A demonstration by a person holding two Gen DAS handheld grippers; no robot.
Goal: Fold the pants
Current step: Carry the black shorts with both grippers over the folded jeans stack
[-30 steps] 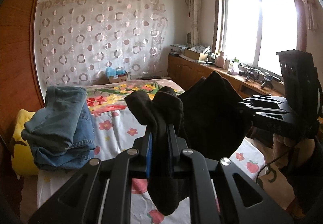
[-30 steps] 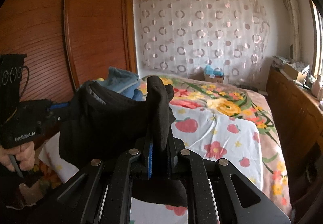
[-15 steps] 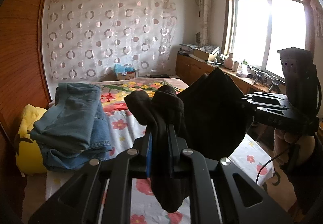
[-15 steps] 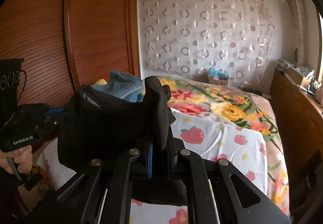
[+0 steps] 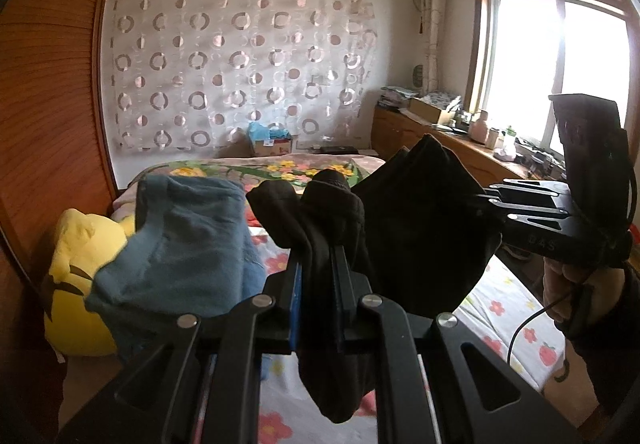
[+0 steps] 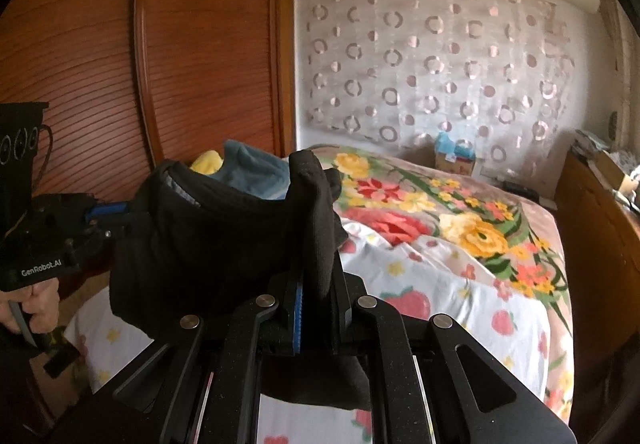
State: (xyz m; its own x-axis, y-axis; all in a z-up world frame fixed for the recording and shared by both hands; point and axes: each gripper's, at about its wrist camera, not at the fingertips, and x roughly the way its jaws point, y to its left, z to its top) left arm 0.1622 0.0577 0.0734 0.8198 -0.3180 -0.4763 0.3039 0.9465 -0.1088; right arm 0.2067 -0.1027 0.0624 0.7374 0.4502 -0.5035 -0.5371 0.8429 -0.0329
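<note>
1. Pants were off the bed, black, bunched, slung between the two grippers w/ the span running side to side, sagging in the middle.
2. Left gripper: jaws pinching one end of the cloth, a tail hanging below. Right gripper: jaws likewise pinching the other end. Both equally near; neither free.
3. Bed lay ahead and below both; likely next move was to lay the pants down there.
4. Jeans pile and yellow plush sat left of the left gripper, near but apart.
5. Vs. a sec earlier: same grips, both hands had shifted across; jeans pile loomed closer and larger in left view.
</note>
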